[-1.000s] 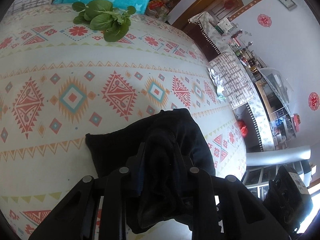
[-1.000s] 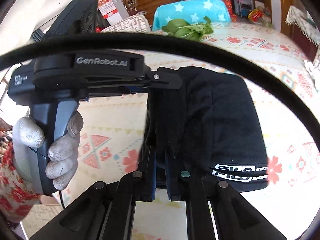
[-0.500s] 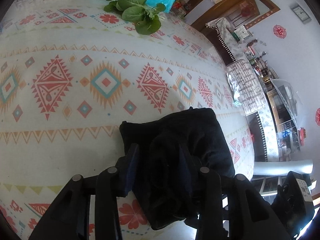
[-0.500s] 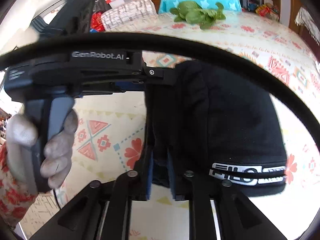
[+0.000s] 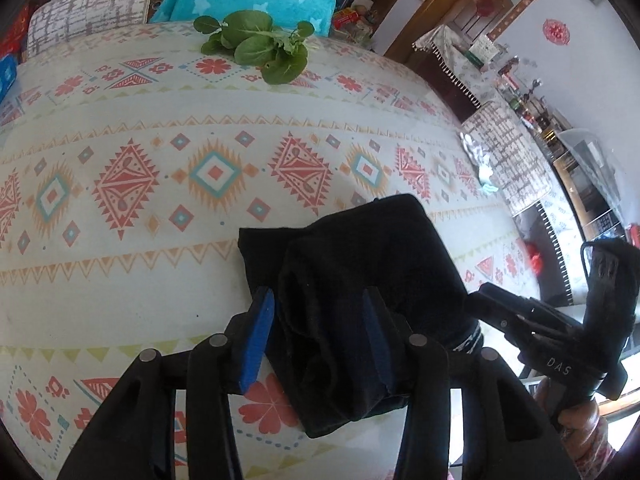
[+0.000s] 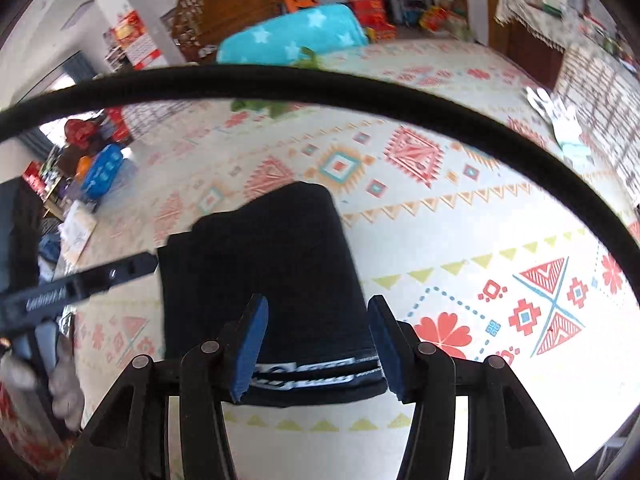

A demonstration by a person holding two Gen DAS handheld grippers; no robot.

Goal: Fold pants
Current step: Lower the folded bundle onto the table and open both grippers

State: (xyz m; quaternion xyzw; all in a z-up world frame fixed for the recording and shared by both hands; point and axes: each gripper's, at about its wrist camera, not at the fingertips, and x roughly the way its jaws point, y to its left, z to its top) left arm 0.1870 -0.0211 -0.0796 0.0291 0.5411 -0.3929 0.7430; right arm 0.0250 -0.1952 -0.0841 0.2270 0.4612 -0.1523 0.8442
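Observation:
The black pants (image 5: pixel 360 248) lie folded into a thick bundle on the patterned tablecloth (image 5: pixel 120 120). My left gripper (image 5: pixel 318 336) straddles the bundle's near end. Its jaws are opening, and the blue pads (image 5: pixel 260 336) stand off the cloth. In the right wrist view the pants (image 6: pixel 264 248) show a smooth top fold and a white-lettered waistband (image 6: pixel 316 374) nearest me. My right gripper (image 6: pixel 316 344) is above that waistband. Its jaws are opening too, and the pads (image 6: pixel 248 348) are clear of the cloth. One finger of the left gripper (image 6: pixel 120 268) reaches in from the left.
Green leafy vegetables (image 5: pixel 260 46) lie at the table's far edge, with a teal star-patterned chair cover (image 5: pixel 248 0) behind. A small white object (image 5: pixel 480 164) sits at the right edge. A black cable (image 6: pixel 320 76) arcs across the right wrist view. The right tool's body (image 5: pixel 560 340) is at lower right.
Both grippers were shut on the pants' edge and have opened off it. The bundle now rests on the table. My right gripper has swung right, away from the left one.

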